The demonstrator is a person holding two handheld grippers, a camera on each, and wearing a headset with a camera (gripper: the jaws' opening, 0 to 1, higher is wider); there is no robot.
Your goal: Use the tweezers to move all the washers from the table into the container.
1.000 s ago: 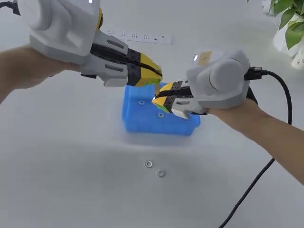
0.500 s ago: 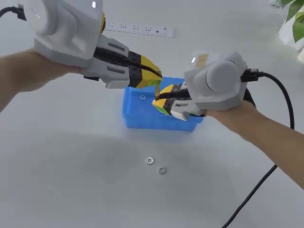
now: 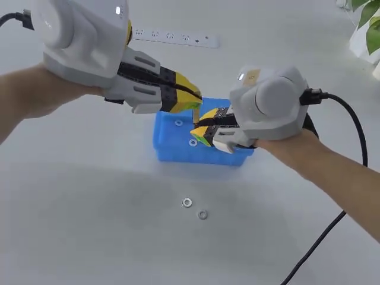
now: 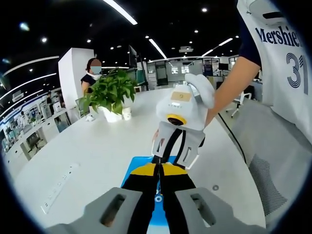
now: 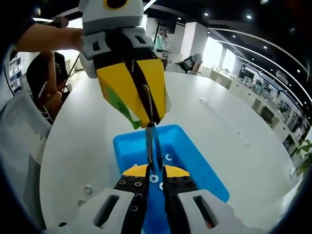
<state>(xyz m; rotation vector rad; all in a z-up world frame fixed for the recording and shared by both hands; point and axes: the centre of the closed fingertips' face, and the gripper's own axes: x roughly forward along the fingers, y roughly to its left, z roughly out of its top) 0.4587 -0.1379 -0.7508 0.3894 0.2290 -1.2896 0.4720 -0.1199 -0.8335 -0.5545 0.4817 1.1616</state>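
Note:
The left gripper (image 3: 193, 101) (image 5: 146, 114) is shut on the top of thin metal tweezers (image 5: 152, 146), which hang down over the blue container (image 3: 172, 148) (image 5: 195, 161). The right gripper (image 3: 202, 127) (image 5: 154, 171) faces it, with its yellow-tipped jaws closed narrowly around the tweezers' lower prongs, which stand slightly apart. A washer (image 5: 154, 178) lies in the container just under the prong tips. Other washers (image 3: 179, 123) (image 3: 193, 142) lie in the container too. Two washers (image 3: 187, 202) (image 3: 202, 214) lie on the white table in front of the container.
A white power strip (image 3: 172, 37) lies at the table's far side. A potted plant (image 3: 371, 29) stands at the far right. The right gripper's black cable (image 3: 350, 124) trails off to the right and down. A person stands behind the right gripper (image 4: 178, 122).
Both grippers have stayed over the container with the tweezers between them. The right gripper has shifted slightly, and a washer now shows in the container beside its jaws. The two table washers have not moved.

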